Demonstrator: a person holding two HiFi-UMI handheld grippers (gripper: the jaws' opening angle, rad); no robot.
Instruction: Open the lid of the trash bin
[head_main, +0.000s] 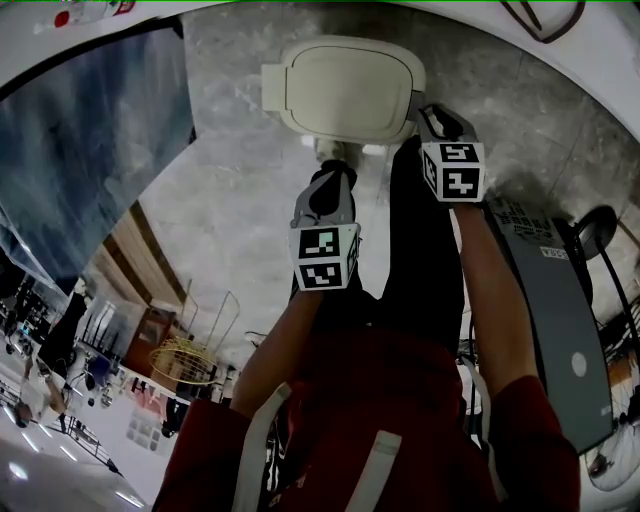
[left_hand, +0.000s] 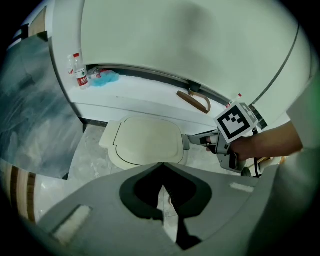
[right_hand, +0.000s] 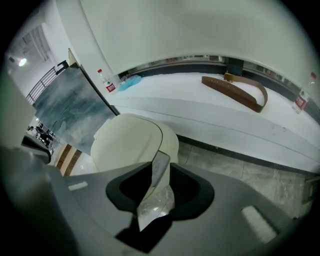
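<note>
A trash bin with a cream lid (head_main: 350, 90) stands on the grey stone floor, and the lid lies down flat (left_hand: 147, 142). In the head view my right gripper (head_main: 418, 112) points down at the lid's right edge. The left gripper view shows the tips of the right gripper (left_hand: 186, 141) against that edge. It is open, and the lid's rim (right_hand: 167, 142) shows through the gap between its fingers (right_hand: 159, 162). My left gripper (head_main: 335, 152) hangs above the floor in front of the bin. Its fingertips (left_hand: 162, 172) meet, with nothing between them.
A white curved ledge (right_hand: 200, 107) runs behind the bin, with bottles (left_hand: 80, 75), a blue cloth (left_hand: 106, 79) and a brown strap (right_hand: 235, 92) on it. A dark panel (head_main: 90, 150) stands to the left and a grey flat device (head_main: 560, 330) to the right.
</note>
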